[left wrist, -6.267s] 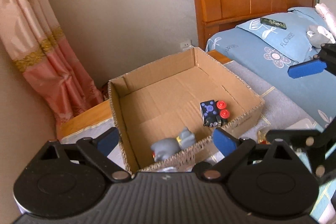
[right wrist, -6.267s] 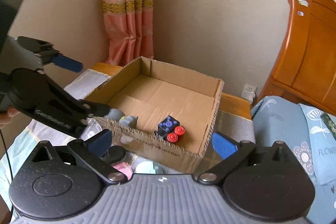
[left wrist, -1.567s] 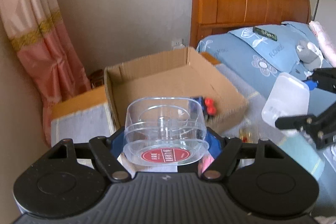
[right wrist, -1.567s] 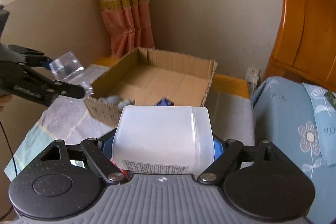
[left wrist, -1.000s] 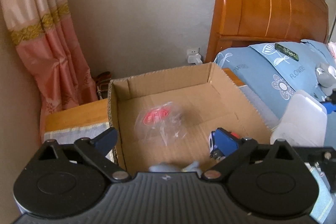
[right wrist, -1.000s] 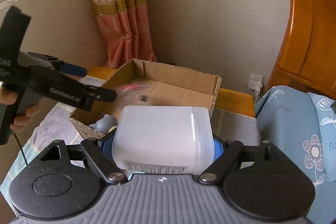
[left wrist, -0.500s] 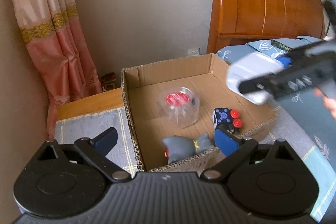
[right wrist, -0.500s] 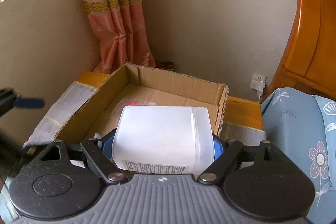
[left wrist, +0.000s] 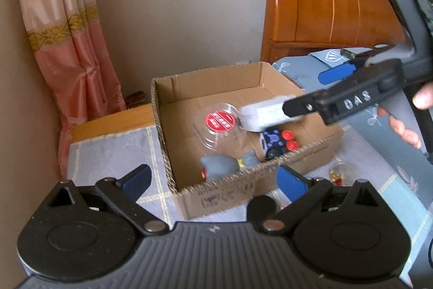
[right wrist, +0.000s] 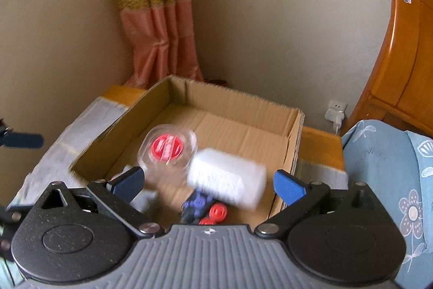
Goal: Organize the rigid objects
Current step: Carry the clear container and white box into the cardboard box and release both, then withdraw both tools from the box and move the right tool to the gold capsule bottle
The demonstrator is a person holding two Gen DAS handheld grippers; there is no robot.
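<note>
An open cardboard box (left wrist: 243,189) (right wrist: 293,143) stands on the cloth-covered table. In it lie a clear plastic container with a red label (left wrist: 219,124) (right wrist: 166,149), a grey toy (left wrist: 222,167) and a dark blue toy with red wheels (left wrist: 278,144) (right wrist: 205,207). A white plastic bottle (right wrist: 226,178) (left wrist: 263,114), blurred, is inside the box below my right gripper. My right gripper (right wrist: 208,183) (left wrist: 311,91) is open above the box. My left gripper (left wrist: 213,180) is open and empty at the box's near left corner.
A small glass item with red (left wrist: 337,172) lies on the cloth (left wrist: 108,153) right of the box. A wooden headboard (left wrist: 324,5) and blue bedding (right wrist: 384,153) are to the right. A pink curtain (left wrist: 67,32) hangs at the back left.
My left gripper dropped the clear container into the box and drew back. My right gripper moved over the box, opened and let go of the white bottle.
</note>
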